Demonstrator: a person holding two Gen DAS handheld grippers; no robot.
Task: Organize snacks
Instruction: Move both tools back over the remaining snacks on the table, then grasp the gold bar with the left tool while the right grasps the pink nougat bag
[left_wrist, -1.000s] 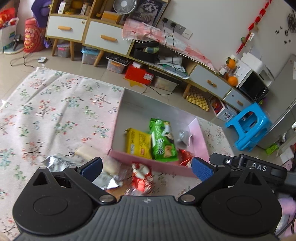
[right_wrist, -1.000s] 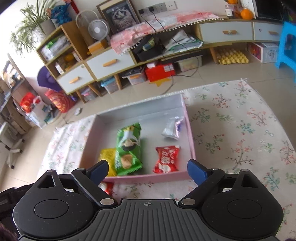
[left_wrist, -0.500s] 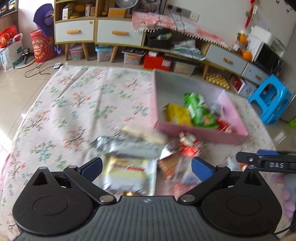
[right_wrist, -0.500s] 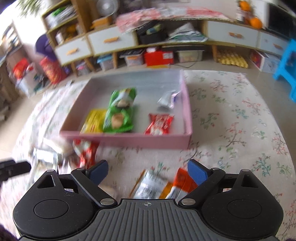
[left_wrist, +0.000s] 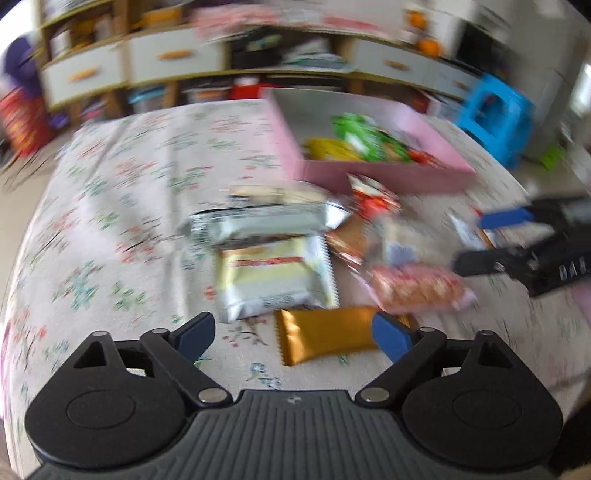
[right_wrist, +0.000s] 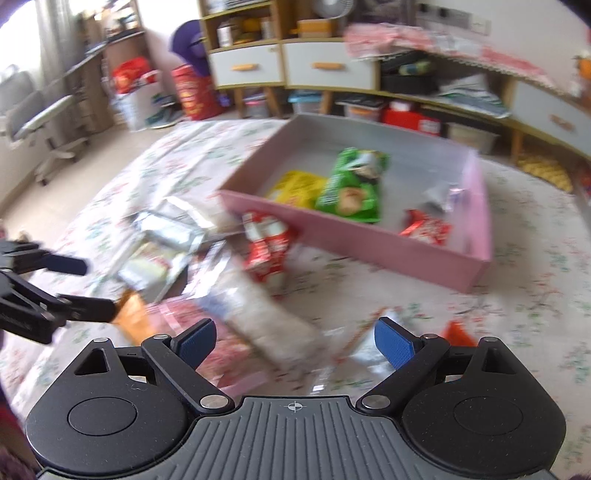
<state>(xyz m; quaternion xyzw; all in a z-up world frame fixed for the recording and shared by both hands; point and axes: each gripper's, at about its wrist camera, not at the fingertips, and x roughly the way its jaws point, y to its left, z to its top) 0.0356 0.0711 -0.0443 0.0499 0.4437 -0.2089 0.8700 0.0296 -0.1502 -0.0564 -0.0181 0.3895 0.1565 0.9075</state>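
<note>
Two wrist fisheyes, both low above the floral cloth (left_wrist: 110, 184), angled down and forward.
Both face the pink box (left_wrist: 388, 173) (right_wrist: 369, 236) and loose snack pile, apparently close; motion blur limits certainty.

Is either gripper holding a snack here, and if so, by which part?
Nothing is held. The left gripper and right gripper are both open, with loose packets on the floral cloth visible between their fingers.

A home living room. Beyond the tongs runs a low wooden sideboard (right_wrist: 332, 70) with white drawers, storage bins beneath. A floral cloth (left_wrist: 122, 206) lies under them, a blue plastic stool (left_wrist: 495, 118) far right.
</note>
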